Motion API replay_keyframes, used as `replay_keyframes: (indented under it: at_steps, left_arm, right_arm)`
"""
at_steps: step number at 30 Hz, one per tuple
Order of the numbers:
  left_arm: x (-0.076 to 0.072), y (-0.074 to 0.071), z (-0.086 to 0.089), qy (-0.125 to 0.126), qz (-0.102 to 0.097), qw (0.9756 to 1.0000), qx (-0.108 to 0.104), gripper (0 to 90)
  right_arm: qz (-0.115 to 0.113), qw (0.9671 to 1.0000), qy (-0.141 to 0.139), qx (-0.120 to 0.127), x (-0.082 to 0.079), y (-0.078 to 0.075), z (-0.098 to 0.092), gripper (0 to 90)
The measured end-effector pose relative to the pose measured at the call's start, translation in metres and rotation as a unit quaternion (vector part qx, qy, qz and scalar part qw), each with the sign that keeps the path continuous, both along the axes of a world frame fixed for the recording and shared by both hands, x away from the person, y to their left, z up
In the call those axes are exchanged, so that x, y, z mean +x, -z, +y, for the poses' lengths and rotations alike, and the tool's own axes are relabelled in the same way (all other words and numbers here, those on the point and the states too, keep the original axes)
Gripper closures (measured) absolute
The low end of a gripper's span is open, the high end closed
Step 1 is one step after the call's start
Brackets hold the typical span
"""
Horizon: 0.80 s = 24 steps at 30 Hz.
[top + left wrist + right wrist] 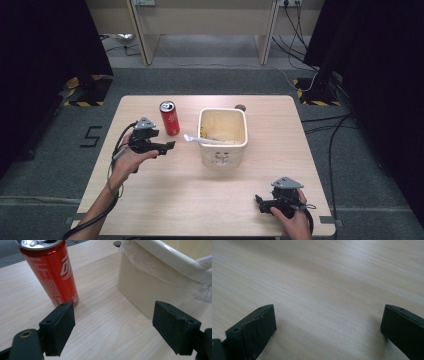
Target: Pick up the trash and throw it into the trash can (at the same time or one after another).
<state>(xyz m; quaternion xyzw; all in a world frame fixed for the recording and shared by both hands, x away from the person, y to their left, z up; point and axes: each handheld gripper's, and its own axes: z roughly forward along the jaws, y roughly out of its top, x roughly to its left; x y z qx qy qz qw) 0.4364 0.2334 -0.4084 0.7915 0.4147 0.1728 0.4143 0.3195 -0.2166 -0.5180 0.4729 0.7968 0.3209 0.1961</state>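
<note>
Can looks opened, thin-walled, slick; we'd grip mid-body, gently. Left tool gapes wide, empty, can just ahead-left; right tool wide over bare counter.

Premises appear to be a lab or test room: black curtains, hazard-striped stand bases, loose floor cables, grey carpet.

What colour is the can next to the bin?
The can is red with white lettering and a silver top, clearest in the left gripper view.

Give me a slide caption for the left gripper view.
Open left claw over the table, red can ahead beside a cream bin.
</note>
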Motion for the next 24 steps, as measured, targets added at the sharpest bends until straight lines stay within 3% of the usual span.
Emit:
replay_keyframes:
  at_steps: [13,24]
  left_arm:
    - [0.014,0.001,0.003,-0.024,-0.005,0.9997,0.006,17.8]
    - [0.036,0.002,0.007,-0.056,-0.008,0.9983,0.013,18.3]
  right_arm:
    - [0.000,1.0000,0.001,0.001,0.000,0.000,0.000,0.3]
    - [-0.001,1.0000,0.000,0.001,0.000,0.000,0.000,0.3]
